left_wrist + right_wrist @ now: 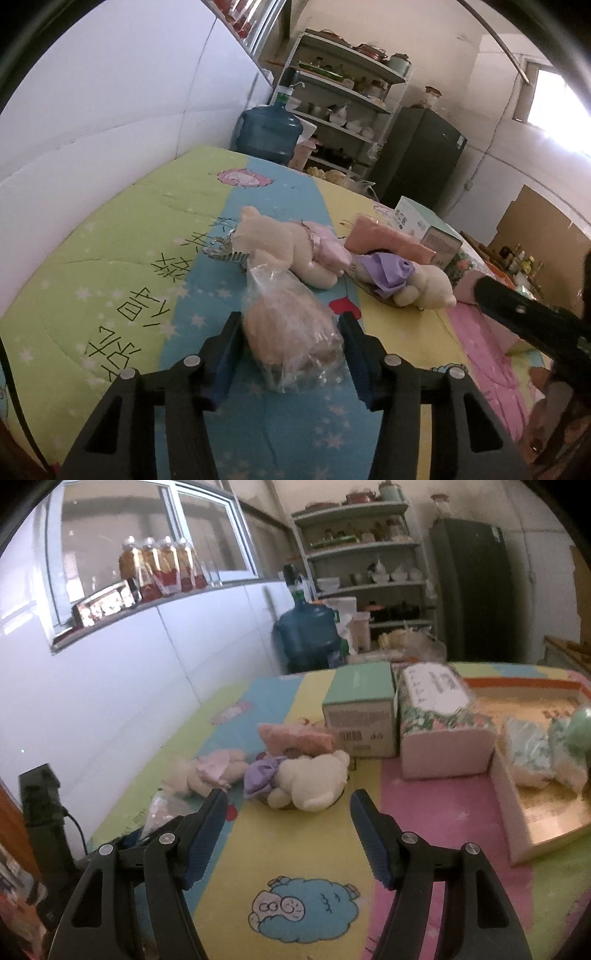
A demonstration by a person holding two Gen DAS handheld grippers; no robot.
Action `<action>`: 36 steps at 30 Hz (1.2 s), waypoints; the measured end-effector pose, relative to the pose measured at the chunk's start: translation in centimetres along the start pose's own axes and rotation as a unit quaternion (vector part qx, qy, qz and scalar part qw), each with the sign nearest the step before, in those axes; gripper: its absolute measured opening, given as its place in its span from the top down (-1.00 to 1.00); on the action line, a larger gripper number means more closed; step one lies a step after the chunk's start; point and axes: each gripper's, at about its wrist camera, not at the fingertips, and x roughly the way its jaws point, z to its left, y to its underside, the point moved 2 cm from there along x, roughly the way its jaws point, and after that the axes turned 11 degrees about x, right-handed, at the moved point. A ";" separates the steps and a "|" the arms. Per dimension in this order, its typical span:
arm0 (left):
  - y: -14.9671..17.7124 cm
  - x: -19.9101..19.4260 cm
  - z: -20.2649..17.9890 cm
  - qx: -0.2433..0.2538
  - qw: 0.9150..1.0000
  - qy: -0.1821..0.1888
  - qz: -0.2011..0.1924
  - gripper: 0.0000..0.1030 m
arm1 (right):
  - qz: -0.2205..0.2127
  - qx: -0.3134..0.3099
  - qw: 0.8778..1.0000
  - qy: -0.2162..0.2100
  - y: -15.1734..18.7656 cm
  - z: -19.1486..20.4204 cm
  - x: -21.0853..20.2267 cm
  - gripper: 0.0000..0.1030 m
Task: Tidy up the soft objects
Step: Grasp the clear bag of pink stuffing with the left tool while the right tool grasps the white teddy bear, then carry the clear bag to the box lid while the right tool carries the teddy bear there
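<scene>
A clear plastic bag (288, 332) holding something soft and tan lies on the colourful quilt (110, 258). My left gripper (290, 317) straddles it, both blue pads touching its sides. Behind it lie a cream teddy bear in a pink dress (291, 243) and a cream bear in a purple dress (424, 284). In the right wrist view my right gripper (289, 795) stands open just short of the purple-dressed bear (314, 775), with nothing between its fingers. The pink-dressed bear (214, 771) lies to its left, and a folded pink cloth (295, 738) behind.
A mint cardboard box (358, 716) and a floral tissue pack (443, 723) stand behind the bears. A shallow tray (506, 801) with wrapped packs sits at the right. A white wall (147, 701) borders the bed on the left; a water jug (306, 635) and shelves stand beyond.
</scene>
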 end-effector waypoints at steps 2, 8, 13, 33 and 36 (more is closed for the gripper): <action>-0.1 -0.5 0.0 0.001 1.000 0.000 -0.004 -0.01 | 0.006 0.000 1.000 0.006 -0.1 -0.1 0.9 -0.37; -0.7 -2.9 -0.5 0.022 0.999 -0.001 -0.036 -0.01 | 0.020 0.014 0.999 0.029 -0.8 -0.5 3.4 -0.37; -1.2 -4.0 -0.4 0.033 0.998 0.000 -0.051 -0.01 | 0.032 0.020 0.999 0.039 -1.5 -0.8 5.3 -0.37; -1.3 -6.1 0.1 0.021 0.996 0.020 -0.080 -0.01 | 0.036 -0.015 0.998 0.059 0.2 1.5 3.7 0.26; -1.5 -7.1 0.0 0.025 0.995 0.020 -0.091 -0.01 | 0.023 -0.023 0.998 0.060 0.5 2.3 2.2 0.26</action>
